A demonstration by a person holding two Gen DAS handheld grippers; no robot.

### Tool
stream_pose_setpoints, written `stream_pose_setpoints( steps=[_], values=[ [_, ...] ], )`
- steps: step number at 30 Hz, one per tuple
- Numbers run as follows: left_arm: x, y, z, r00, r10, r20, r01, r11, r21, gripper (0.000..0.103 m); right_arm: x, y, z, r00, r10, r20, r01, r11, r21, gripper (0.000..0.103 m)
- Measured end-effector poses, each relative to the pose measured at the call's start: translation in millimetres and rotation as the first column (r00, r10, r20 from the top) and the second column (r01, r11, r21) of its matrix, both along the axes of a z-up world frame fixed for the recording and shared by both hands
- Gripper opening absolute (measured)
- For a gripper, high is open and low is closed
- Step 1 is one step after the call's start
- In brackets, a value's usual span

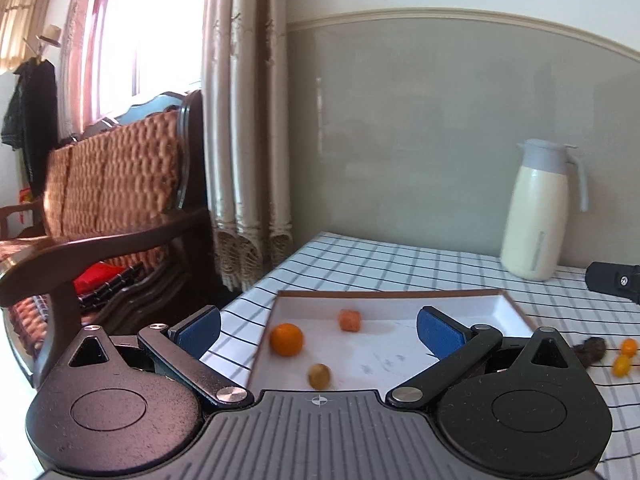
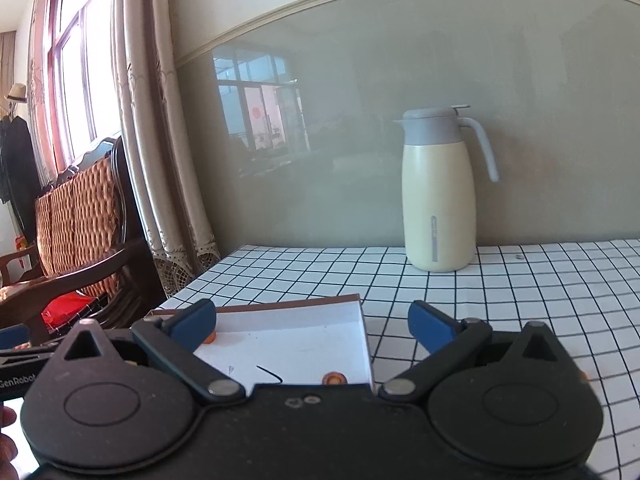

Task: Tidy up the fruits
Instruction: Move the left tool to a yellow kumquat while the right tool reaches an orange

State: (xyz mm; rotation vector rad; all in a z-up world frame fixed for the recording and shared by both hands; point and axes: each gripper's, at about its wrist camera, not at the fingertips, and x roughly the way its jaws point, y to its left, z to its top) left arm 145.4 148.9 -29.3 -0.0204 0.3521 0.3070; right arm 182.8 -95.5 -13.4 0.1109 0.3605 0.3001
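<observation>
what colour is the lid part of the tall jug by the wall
Grey-blue lid and handle, on a cream body; the right wrist view shows it best.

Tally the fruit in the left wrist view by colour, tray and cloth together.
Orange, round, in the tray: 1
Orange-pink chunk, in the tray: 1
Olive-green, in the tray: 1
Small orange, on the cloth: 2
Total: 5

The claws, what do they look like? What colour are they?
Both look alike. The left claw has two blue padded fingers on black metal bars with silver rivets. Behind them sit two round black humps, each with a triangle hole, and a ribbed grey plate with a small crosshair mark. The right claw is built the same, and white letters at its left edge read "GenRobot". No cables show.
</observation>
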Motion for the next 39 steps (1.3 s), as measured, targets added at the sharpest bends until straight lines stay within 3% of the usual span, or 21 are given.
stream_pose_setpoints(
  steps=[14,29,34,39],
  values=[
    [-28.1,-66.9,0.3,0.991,-0.133,-0.01,0.133,0.991,0.023,0.103,-42.7,-58.3,-0.9,0.997,-0.083,0.006,0.083,0.996,0.025,0.097],
    [-12.0,-154.4,-23.5,0.945,-0.323,-0.058,0.324,0.946,0.016,0.103,-61.2,-134.1,-31.3,0.963,-0.264,-0.049,0.265,0.964,0.015,0.097],
    [-3.0,-176.8,-34.3,0.934,-0.349,-0.075,0.351,0.936,0.006,0.103,-55.0,-151.6,-42.1,0.952,-0.3,-0.067,0.301,0.954,0.004,0.091],
    [8.5,-196.7,-44.4,0.924,-0.37,-0.093,0.371,0.928,-0.007,0.103,-44.6,-166.7,-53.3,0.942,-0.32,-0.101,0.322,0.947,-0.002,0.079]
  ],
)
